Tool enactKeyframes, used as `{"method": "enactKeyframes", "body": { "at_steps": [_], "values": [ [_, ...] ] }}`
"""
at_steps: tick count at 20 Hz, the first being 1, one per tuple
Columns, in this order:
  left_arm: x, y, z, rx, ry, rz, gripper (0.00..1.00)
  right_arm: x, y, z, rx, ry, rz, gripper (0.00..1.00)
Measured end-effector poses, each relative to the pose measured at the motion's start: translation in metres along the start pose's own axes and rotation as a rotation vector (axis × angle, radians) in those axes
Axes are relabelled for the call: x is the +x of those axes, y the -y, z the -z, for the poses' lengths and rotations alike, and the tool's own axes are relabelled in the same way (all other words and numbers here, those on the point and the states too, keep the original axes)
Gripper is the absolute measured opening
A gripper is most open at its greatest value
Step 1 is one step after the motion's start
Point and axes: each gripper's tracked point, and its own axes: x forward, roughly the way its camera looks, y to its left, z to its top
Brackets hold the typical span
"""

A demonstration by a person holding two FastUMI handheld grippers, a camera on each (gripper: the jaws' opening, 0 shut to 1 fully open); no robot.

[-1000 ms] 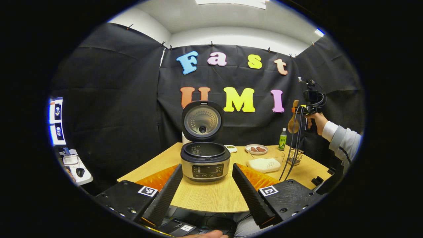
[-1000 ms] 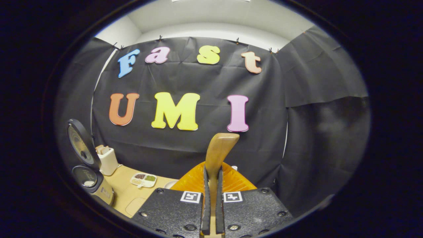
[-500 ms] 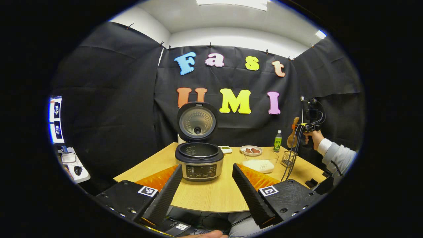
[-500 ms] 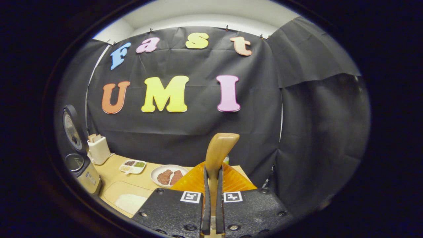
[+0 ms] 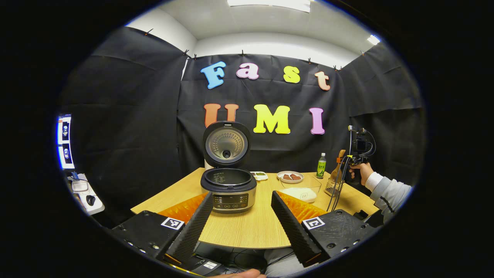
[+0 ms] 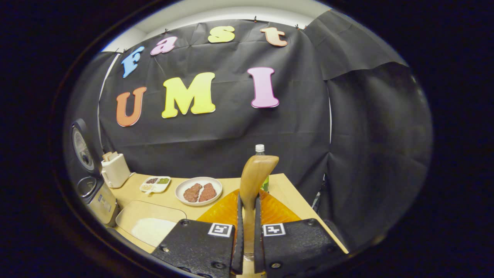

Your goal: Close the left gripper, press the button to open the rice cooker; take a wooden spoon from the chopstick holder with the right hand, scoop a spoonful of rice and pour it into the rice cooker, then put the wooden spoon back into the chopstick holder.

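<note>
The pale wooden spoon [image 6: 252, 181] is clamped by its handle between the closed fingers of the right gripper [image 6: 247, 247], just above the wire chopstick holder [image 5: 334, 187] at the light wooden desk [image 5: 247, 227]'s far right corner. It is to be kept upright, carried to the clear rice container [image 5: 301, 188] and dipped bowl-first. The left gripper [image 5: 241, 227] is held wide open and empty before the open black-and-silver rice cooker [image 5: 228, 184]; compared with a second earlier, the right gripper is seen lower and nearer the desk.

rice cooker [image 5: 229, 189]: sitting on counter [image 5: 247, 227], lid standing open | wooden spoon [image 6: 252, 181]: standing upright, pinched in right hand-held gripper [image 6: 247, 247] | rice [image 6: 152, 229]: lying white in clear container | chopstick holder [image 5: 334, 186]: wire basket sitting beside container
</note>
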Motion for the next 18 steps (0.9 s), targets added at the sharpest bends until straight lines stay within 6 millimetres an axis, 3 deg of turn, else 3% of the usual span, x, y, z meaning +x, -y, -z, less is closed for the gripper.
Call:
{"method": "enactKeyframes", "body": {
  "at_steps": [3, 5, 8, 10, 12, 13, 14, 18],
  "values": [
    [0.006, 0.001, -0.001, 0.002, -0.003, -0.005, 0.96, -0.001, 0.0, 0.002, 0.022, -0.011, -0.004, 0.18],
    [0.014, 0.002, -0.003, 0.005, -0.007, -0.01, 0.96, -0.004, 0.001, -0.008, 0.041, 0.012, -0.004, 0.23],
    [0.027, 0.006, -0.009, 0.008, -0.014, -0.022, 0.96, -0.013, 0.0, -0.021, 0.033, 0.054, 0.012, 0.58],
    [0.039, 0.009, -0.016, 0.007, -0.008, -0.026, 0.96, -0.014, -0.005, -0.024, 0.055, 0.053, -0.016, 0.65],
    [0.053, 0.008, -0.027, -0.004, 0.009, -0.039, 0.96, -0.011, -0.008, -0.023, 0.056, 0.043, -0.027, 0.84],
    [0.059, 0.007, -0.031, -0.013, 0.012, -0.044, 0.96, -0.01, -0.005, -0.02, 0.04, 0.034, -0.016, 0.87],
    [0.065, 0.007, -0.035, -0.022, 0.017, -0.045, 0.96, -0.009, -0.003, -0.023, 0.027, 0.039, -0.002, 0.95],
    [0.092, 0.005, -0.056, -0.024, 0.037, -0.041, 0.96, -0.019, -0.007, -0.036, -0.027, 0.052, 0.037, 0.96]
  ]
}}
